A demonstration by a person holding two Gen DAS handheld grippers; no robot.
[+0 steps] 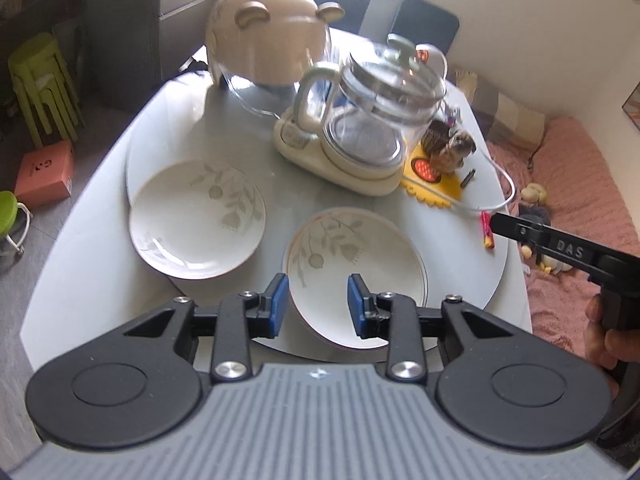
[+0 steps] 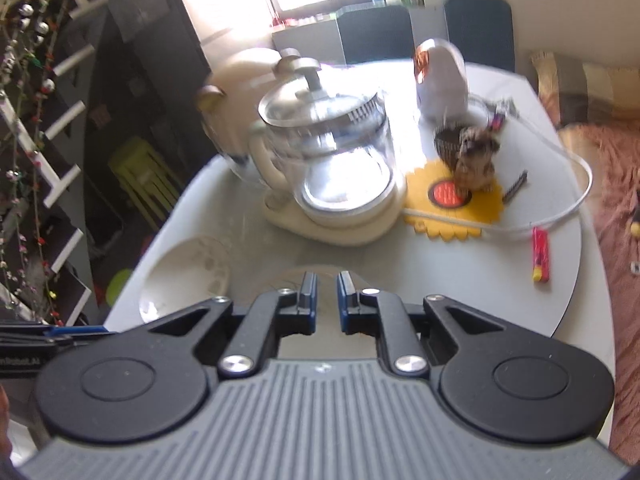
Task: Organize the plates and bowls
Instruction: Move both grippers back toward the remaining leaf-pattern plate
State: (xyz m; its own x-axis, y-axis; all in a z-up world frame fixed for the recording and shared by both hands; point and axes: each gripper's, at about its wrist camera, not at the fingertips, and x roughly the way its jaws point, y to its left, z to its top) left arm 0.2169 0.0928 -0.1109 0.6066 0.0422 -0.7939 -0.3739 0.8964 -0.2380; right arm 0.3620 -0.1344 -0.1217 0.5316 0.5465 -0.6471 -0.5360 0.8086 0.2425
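Observation:
Two white plates with a grey leaf pattern lie on the round glass turntable (image 1: pixel 280 196). One plate (image 1: pixel 196 220) sits to the left. The nearer plate (image 1: pixel 360 264) lies just beyond my left gripper (image 1: pixel 317 304), which is open and empty above its near rim. In the right wrist view the left plate (image 2: pixel 188 276) shows at the lower left and the nearer plate (image 2: pixel 320 270) is mostly hidden behind my right gripper (image 2: pixel 325 294). The right gripper's jaws stand a narrow gap apart with nothing between them. The right gripper's side also shows in the left wrist view (image 1: pixel 560 248).
A glass kettle (image 1: pixel 376 120) on a cream base stands behind the plates. A bear-eared cream appliance (image 1: pixel 272 36) is at the back. A yellow mat (image 1: pixel 432 180) holds a dog figurine (image 1: pixel 456 148). A red lighter (image 1: pixel 487 230) and white cable (image 1: pixel 500 200) lie right. Green stools (image 1: pixel 40 84) stand left.

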